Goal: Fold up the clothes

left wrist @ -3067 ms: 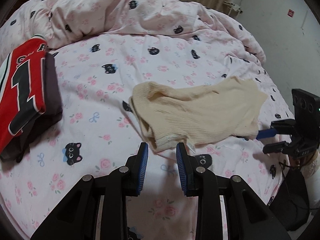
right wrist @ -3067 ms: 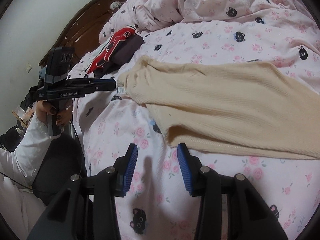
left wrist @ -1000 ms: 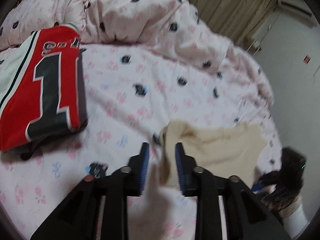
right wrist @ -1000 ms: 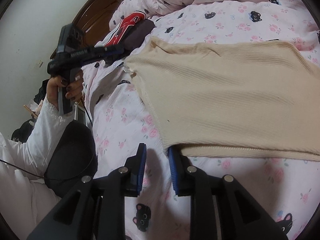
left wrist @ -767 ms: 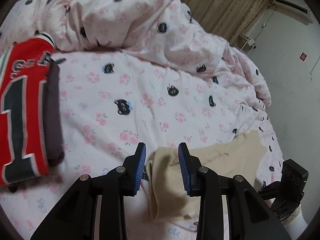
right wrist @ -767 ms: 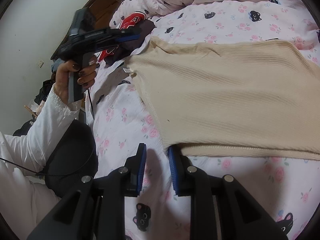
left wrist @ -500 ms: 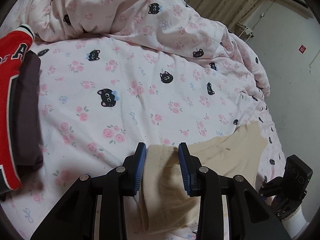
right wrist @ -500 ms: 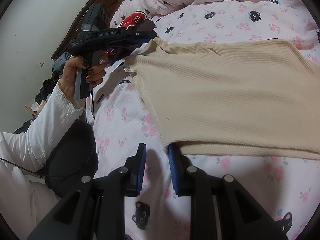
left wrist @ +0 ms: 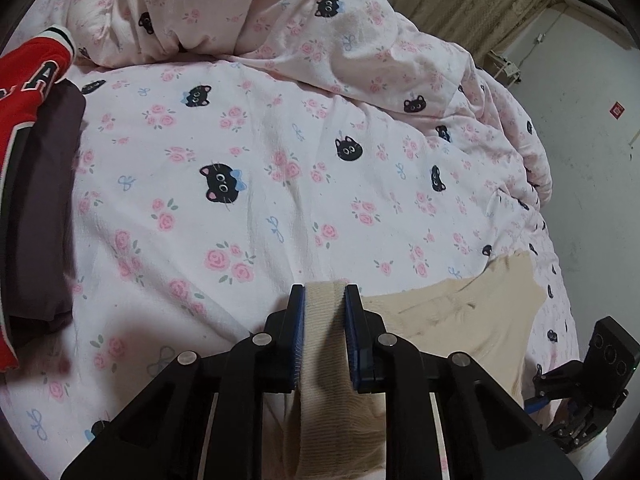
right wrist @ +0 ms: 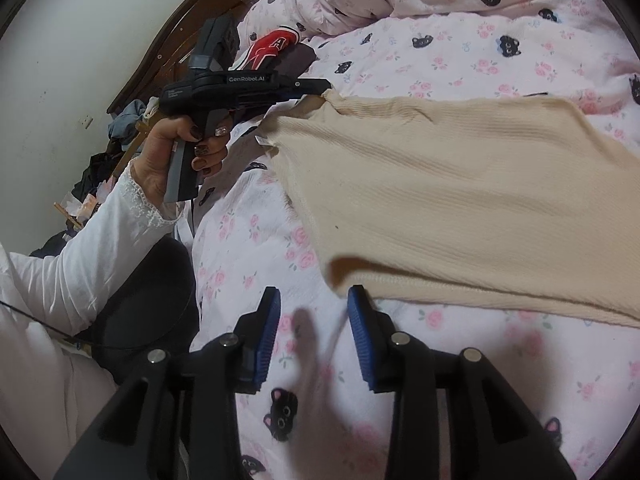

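A cream ribbed garment (right wrist: 460,192) lies spread on the pink cat-print bed sheet (left wrist: 240,200). My left gripper (left wrist: 325,304) is shut on one corner of it, and the fabric hangs down between the blue pads. The rest of the cream garment (left wrist: 460,320) trails to the right. In the right wrist view the left gripper (right wrist: 326,90), held by a hand (right wrist: 180,148), lifts that far corner. My right gripper (right wrist: 314,320) is open and low over the sheet. The garment's near corner is just beyond its right finger (right wrist: 360,320), not between the pads. The right gripper (left wrist: 540,390) shows at the bed's right edge.
A folded red jersey (left wrist: 24,92) rests on a dark folded garment (left wrist: 40,200) at the left. A bunched pink duvet (left wrist: 280,20) fills the back of the bed. A wooden headboard (right wrist: 160,44) and floor clutter (right wrist: 100,160) are beside the bed, near a white sleeve (right wrist: 80,248).
The left gripper closed on the garment's corner and carried it up and forward over the bed. The right gripper's jaws spread wider, and the near corner now sits beyond them.
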Motion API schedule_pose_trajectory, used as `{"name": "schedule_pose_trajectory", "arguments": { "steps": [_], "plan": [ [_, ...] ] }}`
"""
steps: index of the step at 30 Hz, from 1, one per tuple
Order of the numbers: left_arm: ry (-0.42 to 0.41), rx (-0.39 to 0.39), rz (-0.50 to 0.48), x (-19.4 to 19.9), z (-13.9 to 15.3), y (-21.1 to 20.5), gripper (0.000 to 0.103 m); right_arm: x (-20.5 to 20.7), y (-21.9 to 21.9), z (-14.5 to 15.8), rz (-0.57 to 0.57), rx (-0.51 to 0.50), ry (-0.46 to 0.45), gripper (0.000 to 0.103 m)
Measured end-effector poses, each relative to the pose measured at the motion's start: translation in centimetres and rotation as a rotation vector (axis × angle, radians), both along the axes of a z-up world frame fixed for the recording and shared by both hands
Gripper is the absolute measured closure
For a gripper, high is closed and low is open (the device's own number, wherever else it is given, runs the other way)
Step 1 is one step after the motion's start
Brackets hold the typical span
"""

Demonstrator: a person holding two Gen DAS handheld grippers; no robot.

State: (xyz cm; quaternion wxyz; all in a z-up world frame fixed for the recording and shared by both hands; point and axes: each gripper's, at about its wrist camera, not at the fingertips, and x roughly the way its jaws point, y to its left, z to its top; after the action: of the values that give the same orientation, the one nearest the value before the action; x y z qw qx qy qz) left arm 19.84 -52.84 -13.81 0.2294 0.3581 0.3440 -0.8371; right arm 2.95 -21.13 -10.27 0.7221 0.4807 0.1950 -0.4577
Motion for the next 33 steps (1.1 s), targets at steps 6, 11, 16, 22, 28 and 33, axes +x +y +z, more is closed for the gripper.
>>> {"name": "schedule_pose_trajectory", "arguments": {
  "steps": [6,11,16,22,28,33],
  "plan": [
    [0.003,-0.040,0.050,0.6,0.7,0.1,0.088,-2.1,1.2,1.3,-0.037,-0.034,0.005,0.065],
    [-0.053,-0.037,0.058,0.1,-0.6,0.0,0.088,-3.4,1.3,1.5,-0.072,-0.043,0.012,0.065],
    [-0.092,-0.017,0.092,-0.1,-1.5,-0.1,0.085,-3.3,1.4,1.6,-0.077,-0.051,0.023,0.065],
    [0.022,-0.031,0.195,2.0,1.3,0.2,0.077,-4.0,1.7,2.1,-0.107,-0.079,0.032,0.065],
    [0.118,-0.114,-0.023,-0.3,4.2,5.1,0.077,-5.8,2.0,2.5,-0.169,-0.104,0.041,0.065],
    [0.017,-0.158,-0.262,-4.0,3.0,11.1,0.077,-6.4,2.1,2.5,-0.179,-0.108,0.037,0.065]
  ]
}}
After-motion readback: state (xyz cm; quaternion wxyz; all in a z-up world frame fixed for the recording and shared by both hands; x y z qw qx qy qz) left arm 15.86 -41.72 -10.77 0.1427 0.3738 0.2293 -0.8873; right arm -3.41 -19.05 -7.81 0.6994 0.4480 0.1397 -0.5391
